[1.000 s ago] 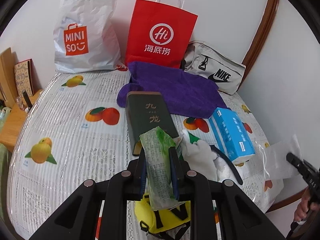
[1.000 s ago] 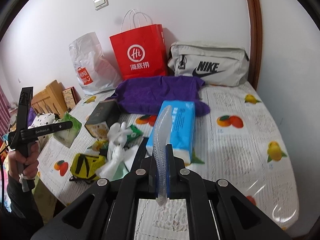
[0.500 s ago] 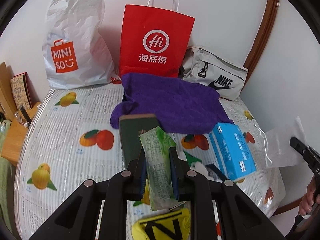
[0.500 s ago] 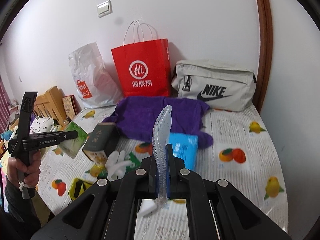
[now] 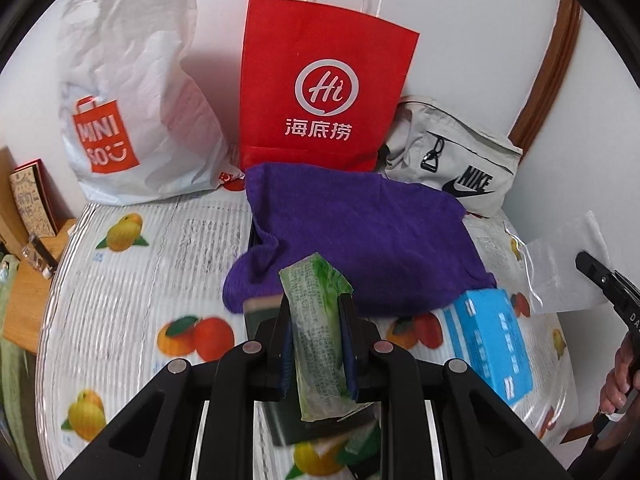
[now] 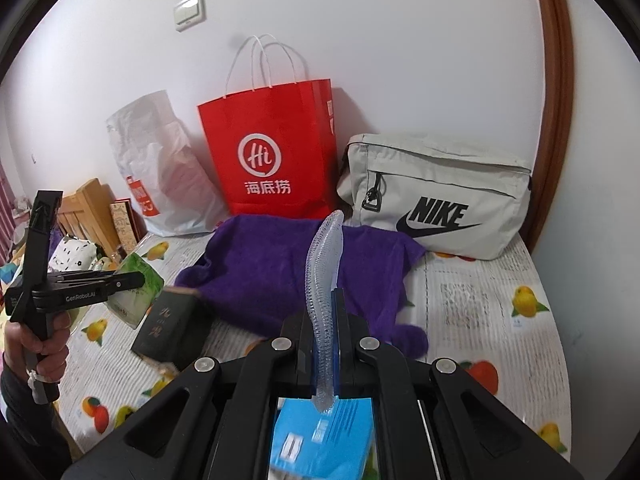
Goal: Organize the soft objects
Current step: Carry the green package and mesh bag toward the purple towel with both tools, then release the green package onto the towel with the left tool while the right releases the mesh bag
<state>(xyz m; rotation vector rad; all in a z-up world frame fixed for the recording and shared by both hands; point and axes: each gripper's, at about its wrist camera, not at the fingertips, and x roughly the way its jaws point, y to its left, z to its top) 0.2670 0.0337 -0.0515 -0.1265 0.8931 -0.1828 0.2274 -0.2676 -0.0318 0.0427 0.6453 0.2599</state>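
Note:
My left gripper [image 5: 316,312] is shut on a green tissue pack [image 5: 316,336] and holds it above the table, in front of the purple towel [image 5: 360,236]. My right gripper [image 6: 323,308] is shut on a clear plastic bag [image 6: 323,264], seen edge-on; in the left wrist view the bag [image 5: 560,268] hangs flat at the right. The left gripper with the green pack [image 6: 136,288] also shows at the left of the right wrist view. A blue tissue pack [image 5: 488,340] lies right of the towel, under the right gripper [image 6: 320,440].
A dark green box [image 6: 172,328] lies by the towel's near left corner. A white MINISO bag [image 5: 132,92], a red paper bag [image 5: 324,84] and a grey NIKE bag [image 6: 436,196] stand along the wall. The table has a fruit-print cloth [image 5: 132,280]. Wooden furniture [image 5: 24,280] is at the left.
Both grippers have risen and moved forward toward the wall with their loads. The clutter of white glove and yellow item has dropped out of view below.

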